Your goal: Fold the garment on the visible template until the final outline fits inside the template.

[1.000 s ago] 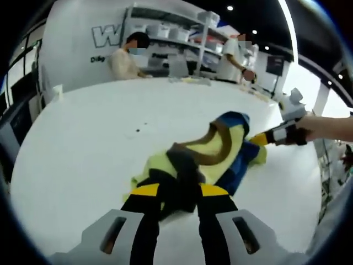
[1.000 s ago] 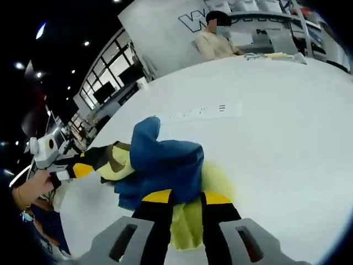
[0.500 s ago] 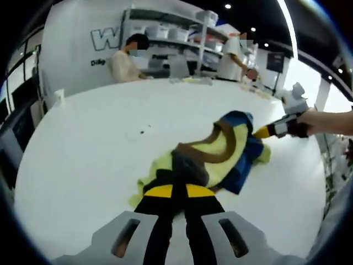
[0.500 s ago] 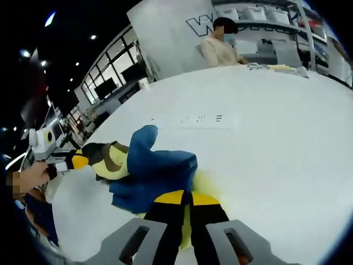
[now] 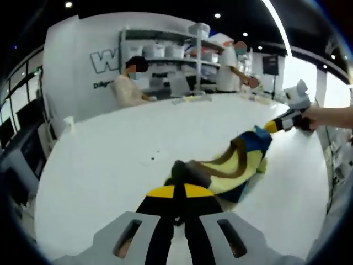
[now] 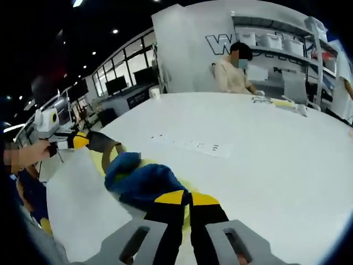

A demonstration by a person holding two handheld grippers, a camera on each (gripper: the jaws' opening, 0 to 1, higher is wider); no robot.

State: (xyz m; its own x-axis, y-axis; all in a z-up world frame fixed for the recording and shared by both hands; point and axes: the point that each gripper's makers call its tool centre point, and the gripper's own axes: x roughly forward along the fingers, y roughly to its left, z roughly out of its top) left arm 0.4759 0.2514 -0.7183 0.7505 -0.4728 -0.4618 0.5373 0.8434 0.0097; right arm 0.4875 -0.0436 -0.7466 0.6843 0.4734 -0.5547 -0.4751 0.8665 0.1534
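Left gripper view: white table (image 5: 110, 149), large, round-edged. Garment (image 5: 234, 163), yellow, blue and brown, stretched above the tabletop between both grippers. Left gripper (image 5: 175, 194), jaws pressed together on the garment's dark end. Right gripper (image 5: 274, 126), pinching its far blue end; template not discernible.

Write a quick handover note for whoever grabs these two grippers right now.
Left gripper: shut on one end of the garment.
Right gripper: shut on the other end; it also shows in the left gripper view.
The garment, yellow and blue with brown trim, hangs stretched between the two grippers above the white table.
Done: both ends gripped and pulled apart.
Left: no fold made yet. Lay it flat and fold it to fit the template; I cannot make out the template from here.
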